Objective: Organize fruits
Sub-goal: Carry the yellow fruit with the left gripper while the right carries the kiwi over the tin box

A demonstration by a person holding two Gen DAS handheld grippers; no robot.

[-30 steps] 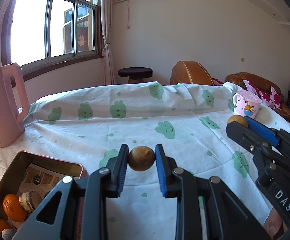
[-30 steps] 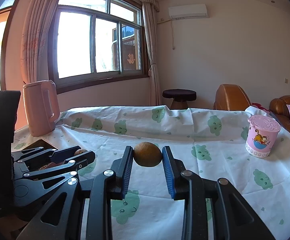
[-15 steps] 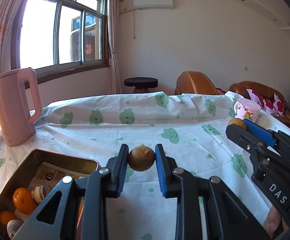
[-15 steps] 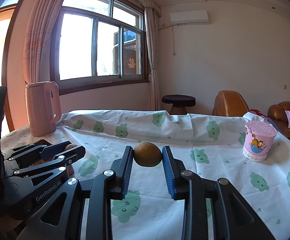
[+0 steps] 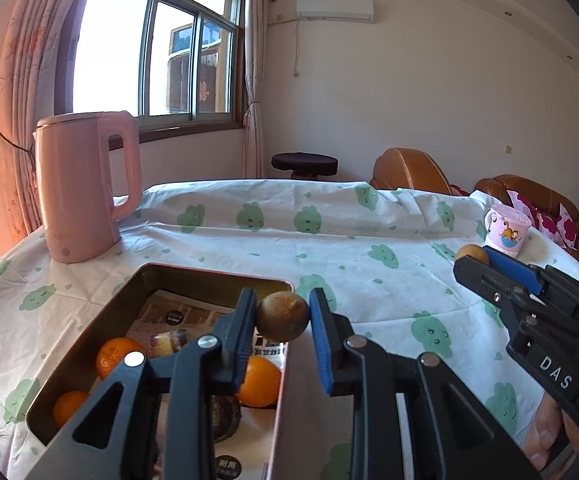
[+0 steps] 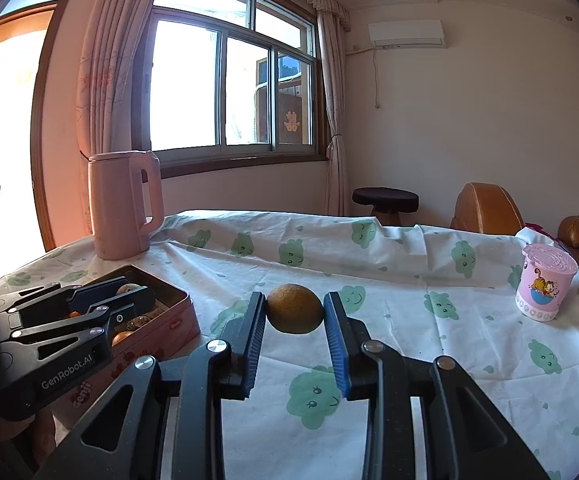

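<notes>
Clamping a small brown fruit [image 5: 282, 317] between its blue pads, your left gripper [image 5: 282, 322] hangs over the right rim of the open tin [image 5: 89, 324], which sits near the surface's left edge and holds oranges [image 5: 115, 356] on a printed sheet. Your right gripper [image 6: 294, 314] is closed on a second brown fruit [image 6: 294, 314] above the cloud-patterned cloth [image 6: 409, 292], just right of the tin. A pink kettle [image 5: 83, 188] stands at the far left corner, a pink cup [image 6: 545, 288] toward the right edge.
</notes>
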